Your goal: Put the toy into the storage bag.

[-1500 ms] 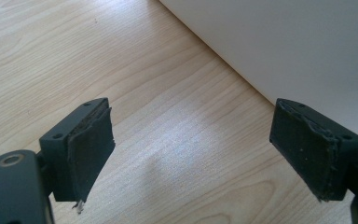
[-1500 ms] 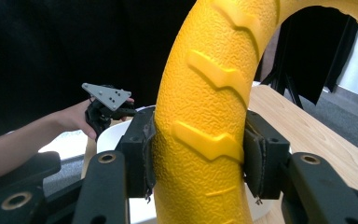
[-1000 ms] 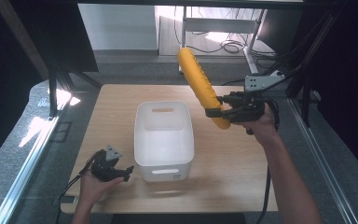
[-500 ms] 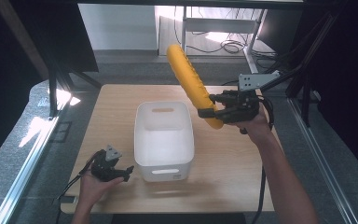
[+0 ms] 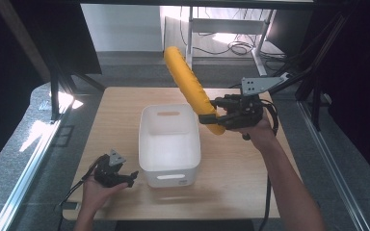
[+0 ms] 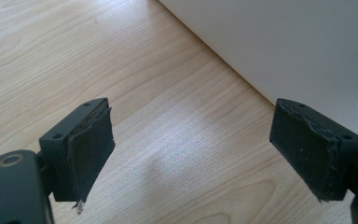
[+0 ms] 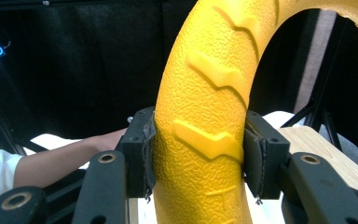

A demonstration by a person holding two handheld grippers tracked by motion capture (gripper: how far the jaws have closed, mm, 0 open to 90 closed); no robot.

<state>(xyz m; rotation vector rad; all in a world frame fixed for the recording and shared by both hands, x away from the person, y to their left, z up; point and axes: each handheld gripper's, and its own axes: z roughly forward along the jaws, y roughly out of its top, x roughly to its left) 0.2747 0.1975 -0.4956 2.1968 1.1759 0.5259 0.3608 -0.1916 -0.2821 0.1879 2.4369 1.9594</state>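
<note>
1. Left claw [image 5: 134,175] is resting low on the tabletop [image 5: 120,110] at the near left, jaws standing wide with nothing between them, just beside the white bin [image 5: 169,144].
2. The white bin is sitting mid-tabletop, open upward; nothing is showing inside it.
3. Right claw [image 5: 207,119] is gripping the lower end of the yellow ring toy [image 5: 189,86], pads pressing on both textured sides. The toy is hanging in the air beside the bin's far right corner, its long part slanting up and away beyond the far edge.
4. Risk: gripped near one end, the toy is likely to swing or twist in the pads, or catch on the bin rim while being lowered.
5. Obstacles: the bin wall is standing nearest; black frame posts [image 5: 58,82] and floor cables [image 5: 241,47] are lying well apart.
</note>
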